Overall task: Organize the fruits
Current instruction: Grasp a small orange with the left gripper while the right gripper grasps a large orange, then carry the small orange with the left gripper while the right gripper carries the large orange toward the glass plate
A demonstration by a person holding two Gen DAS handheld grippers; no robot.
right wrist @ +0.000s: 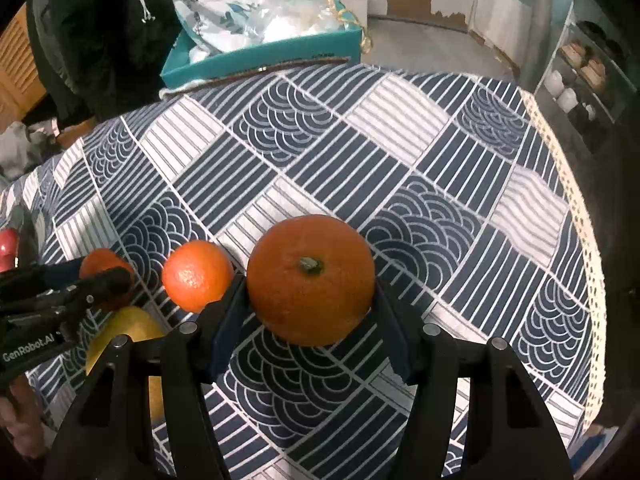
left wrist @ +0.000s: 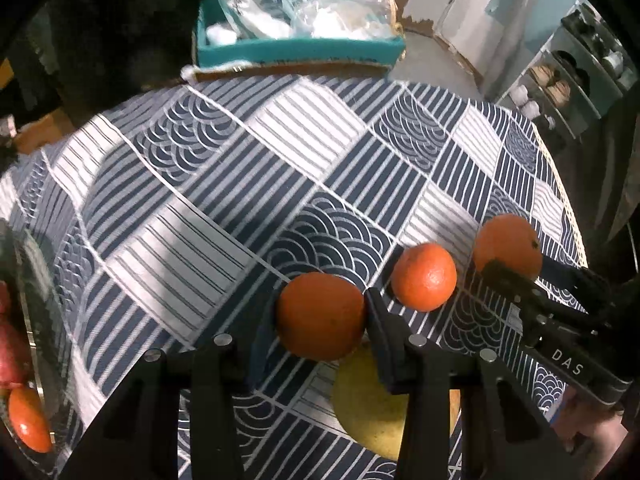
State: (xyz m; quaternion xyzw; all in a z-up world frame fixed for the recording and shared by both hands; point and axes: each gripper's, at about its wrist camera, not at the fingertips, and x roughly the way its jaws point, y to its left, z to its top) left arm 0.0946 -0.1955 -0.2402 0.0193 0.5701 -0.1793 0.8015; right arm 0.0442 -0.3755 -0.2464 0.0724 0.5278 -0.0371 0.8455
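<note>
My left gripper (left wrist: 320, 316) is shut on a small orange (left wrist: 320, 316) and holds it above the patterned tablecloth (left wrist: 240, 184). It also shows at the left of the right wrist view (right wrist: 105, 276). My right gripper (right wrist: 311, 284) is shut on a larger orange (right wrist: 311, 280), seen too in the left wrist view (left wrist: 507, 246). A third orange (left wrist: 424, 277) lies on the cloth between them (right wrist: 197, 275). A yellow fruit (left wrist: 372, 404) lies below my left gripper (right wrist: 128, 332).
A glass bowl at the far left holds red fruit (left wrist: 10, 356) and an orange (left wrist: 30, 424). A teal box (left wrist: 296, 46) with plastic bags stands past the table's far edge. A shelf rack (left wrist: 568, 72) stands at the right.
</note>
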